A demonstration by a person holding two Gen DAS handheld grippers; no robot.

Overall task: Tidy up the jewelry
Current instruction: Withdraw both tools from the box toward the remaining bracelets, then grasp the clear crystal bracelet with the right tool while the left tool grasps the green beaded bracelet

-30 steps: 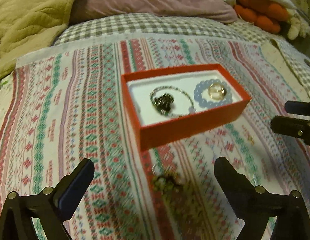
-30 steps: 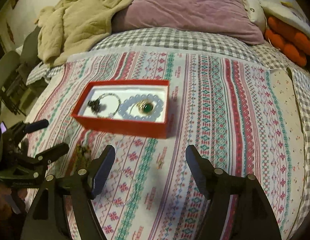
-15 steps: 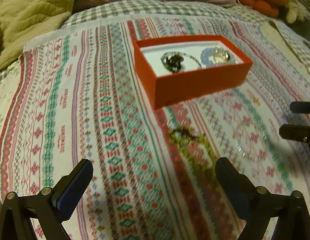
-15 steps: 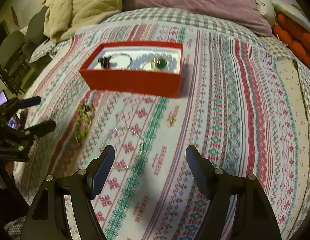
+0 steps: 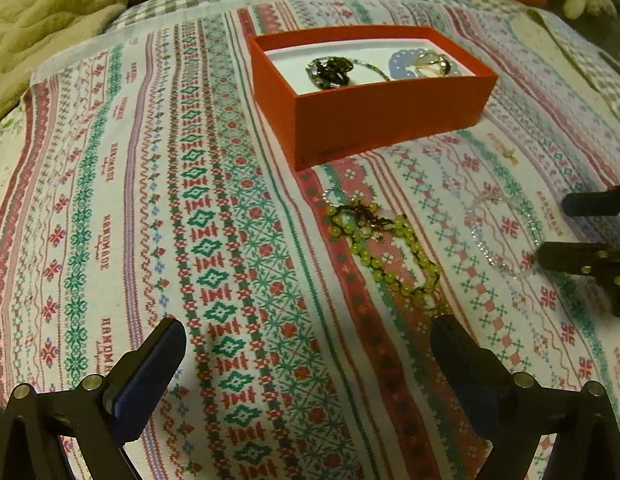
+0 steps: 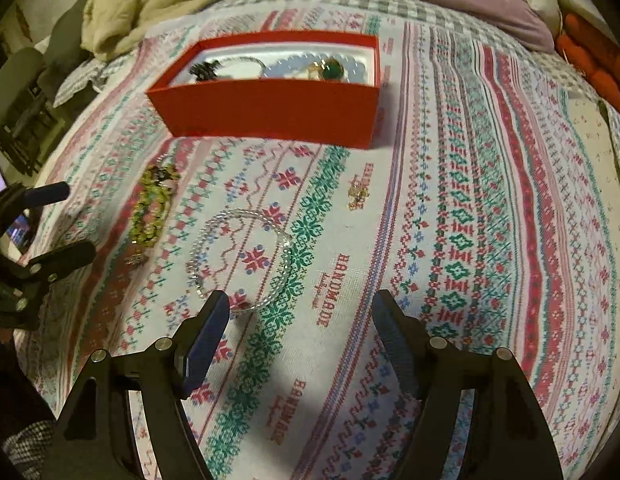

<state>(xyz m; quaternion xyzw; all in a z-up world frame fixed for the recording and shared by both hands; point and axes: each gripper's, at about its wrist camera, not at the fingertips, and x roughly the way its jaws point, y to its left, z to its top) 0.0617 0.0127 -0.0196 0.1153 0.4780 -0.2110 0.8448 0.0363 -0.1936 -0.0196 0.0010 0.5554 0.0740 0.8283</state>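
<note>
- Both of your grippers were empty: the left gripper (image 5: pixel 306 354) had its fingers spread wide above the patterned bedspread (image 5: pixel 158 216), and the right gripper (image 6: pixel 302 326) had its fingers wide too, nothing between them.
- The red box (image 5: pixel 385 116) sat further up the bed, already holding a dark beaded piece (image 5: pixel 331 72) and a pale blue bracelet (image 5: pixel 401 66) with a ring on it.
- The green bead bracelet (image 5: pixel 385 248) lay loose in front of the box, its near end just beside your left gripper's right-hand finger; closing off-centre would likely have pinched one strand and dragged the rest.
- The clear bead bracelet (image 6: pixel 240 258) lay by your right gripper's left-hand finger (image 6: pixel 208 332). It was thin and nearly see-through, so you could easily have grabbed cloth instead.
- The small gold charm (image 6: pixel 357 194) lay apart, easy to overlook against the busy print.
- The soft bed could have given way under pressure, and bunched fabric might have tipped the box.
</note>
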